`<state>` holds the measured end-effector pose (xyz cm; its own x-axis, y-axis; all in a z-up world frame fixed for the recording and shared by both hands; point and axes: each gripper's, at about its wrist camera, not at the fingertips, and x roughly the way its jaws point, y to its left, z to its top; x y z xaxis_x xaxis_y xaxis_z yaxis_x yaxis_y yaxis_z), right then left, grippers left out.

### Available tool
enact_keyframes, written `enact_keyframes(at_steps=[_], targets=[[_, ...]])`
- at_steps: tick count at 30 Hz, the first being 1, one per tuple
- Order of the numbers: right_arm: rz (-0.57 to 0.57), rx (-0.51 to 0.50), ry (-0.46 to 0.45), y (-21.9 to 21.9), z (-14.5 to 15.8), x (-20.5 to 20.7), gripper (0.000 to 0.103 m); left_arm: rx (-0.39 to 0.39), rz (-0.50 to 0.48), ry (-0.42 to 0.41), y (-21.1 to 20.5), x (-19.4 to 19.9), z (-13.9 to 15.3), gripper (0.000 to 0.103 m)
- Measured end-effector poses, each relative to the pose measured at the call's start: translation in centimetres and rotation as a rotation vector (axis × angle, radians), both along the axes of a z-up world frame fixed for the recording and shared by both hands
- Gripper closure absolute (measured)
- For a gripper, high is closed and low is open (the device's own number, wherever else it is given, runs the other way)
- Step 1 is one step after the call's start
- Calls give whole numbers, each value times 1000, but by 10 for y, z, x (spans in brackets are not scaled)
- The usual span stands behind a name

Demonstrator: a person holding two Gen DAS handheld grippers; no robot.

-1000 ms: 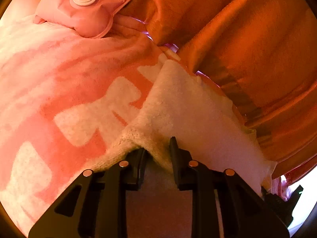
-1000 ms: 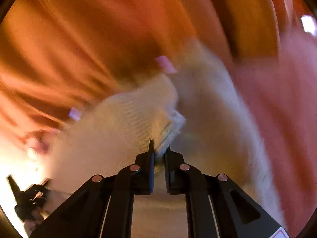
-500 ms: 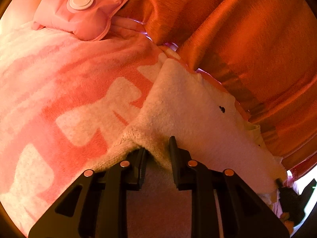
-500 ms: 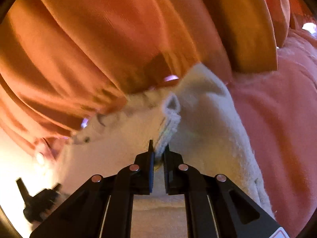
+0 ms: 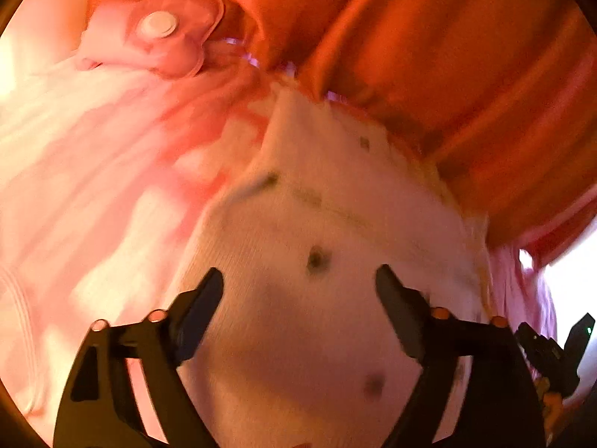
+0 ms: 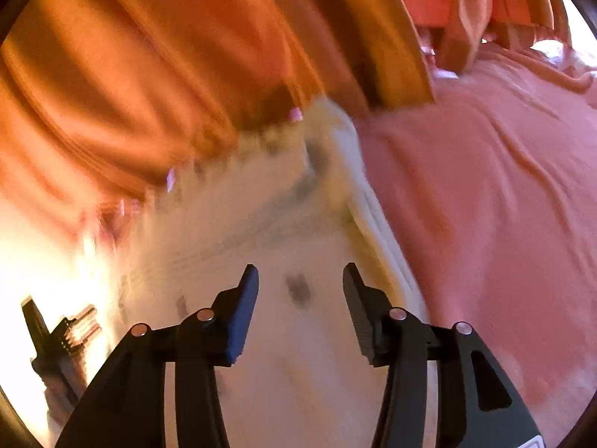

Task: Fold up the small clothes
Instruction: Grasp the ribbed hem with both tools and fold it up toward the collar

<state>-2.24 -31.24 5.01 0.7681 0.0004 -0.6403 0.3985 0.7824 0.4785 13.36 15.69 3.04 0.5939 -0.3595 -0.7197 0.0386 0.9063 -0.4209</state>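
One cream knit garment [image 5: 317, 298] lies spread on the pink blanket [image 5: 93, 186], its far edge against the orange curtain [image 5: 447, 56]. Both claws hang over it with jaws wide apart, gripping nothing: the left gripper [image 5: 298, 283] above its dotted middle, the right gripper [image 6: 300, 280] near its ribbed edge beside the blanket [image 6: 485, 205]. Beyond the garment, a pink pouch [image 5: 156, 41] sits at the curtain's foot

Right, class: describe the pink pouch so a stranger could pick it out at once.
Start at the orange curtain along the back, then drop to the pink blanket below it. The pink pouch lies at the blanket's far edge against the curtain. It alone is smooth and padded, with a round white cap on top.
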Motion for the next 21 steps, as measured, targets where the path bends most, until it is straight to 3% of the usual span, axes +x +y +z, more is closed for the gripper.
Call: enact_keyframes(at_steps=[3,6,8,9,12,15,17,19,20,21], targets=[[60,-9,136,12,-26,-51,53,5,-27,90,17,-39,-16,19],[144,50,227,23,-54,-82,53,-49,-23,191,28,-65,-40,19],[188,113,236,30,-67,-91,52,-89,3,204,30,-72,-47,19],[191,129,233,31,-70,-90,47,-96,21,186,30,-75,-47,19],[197,108,234,40,-65,-83,44,-139,42,175,23,-74,-49,19],[176,105,187,40,-54,-75,44,-132,46,175,16,-72,-47,22],[191,143,172,40,-55,-63,44,-120,23,180,11,-68,-46,50],[215,155,189,46,-58,-53,51,-121,-2,189,8,-65,-47,68],[245,141,207,52,-59,-45,57,-107,-13,199,6,-63,-47,79],[249,133,220,54,-60,-41,79,-95,-19,203,4,-63,-47,86]])
